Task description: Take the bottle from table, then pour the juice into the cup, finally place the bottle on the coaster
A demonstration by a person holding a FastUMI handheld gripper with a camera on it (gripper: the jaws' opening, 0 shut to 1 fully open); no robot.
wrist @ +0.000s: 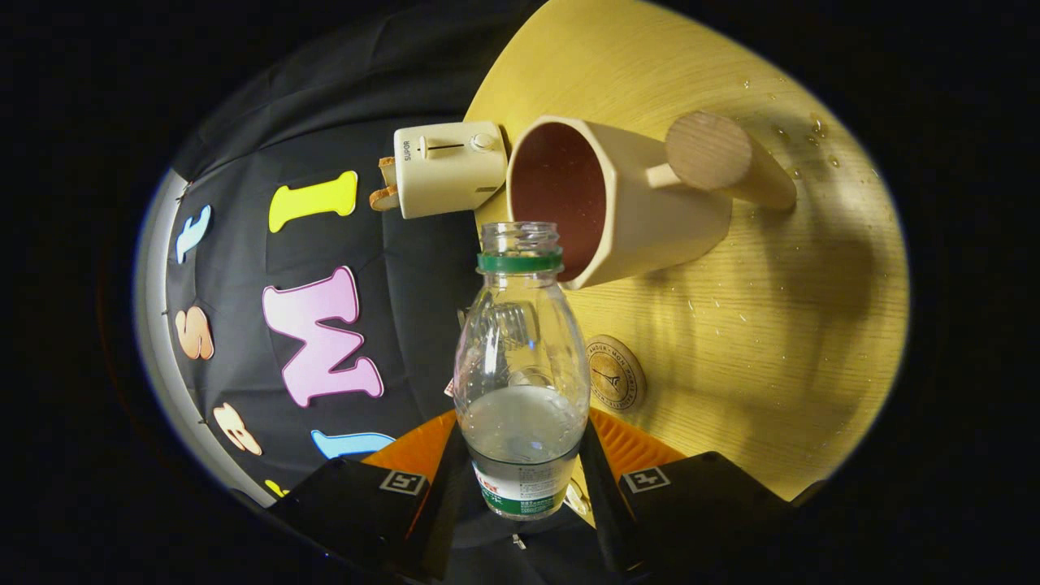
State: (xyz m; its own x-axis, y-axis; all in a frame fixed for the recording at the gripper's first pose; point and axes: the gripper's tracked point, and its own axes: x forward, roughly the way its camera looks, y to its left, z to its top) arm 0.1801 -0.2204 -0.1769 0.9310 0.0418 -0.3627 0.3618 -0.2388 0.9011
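A clear plastic bottle [521, 366] with a green neck ring and no cap sits between my fingers, and my gripper [520, 463] is shut on its lower body by the label. Cloudy liquid pools in the end of the bottle nearest the fingers. The whole scene appears rolled sideways. The bottle's open mouth lies just short of the rim of a cream cup [617, 211] with a brown inside and a round wooden handle. The cup stands on the pale wooden table [772, 325]. A small round wooden coaster [616, 372] lies on the table beside the bottle's body, apart from it.
A cream toaster [448, 168] with bread slices in it stands beyond the cup near the table's edge. Small drops of liquid [784, 134] dot the table past the cup's handle. The black booth wall [325, 106] backs the scene.
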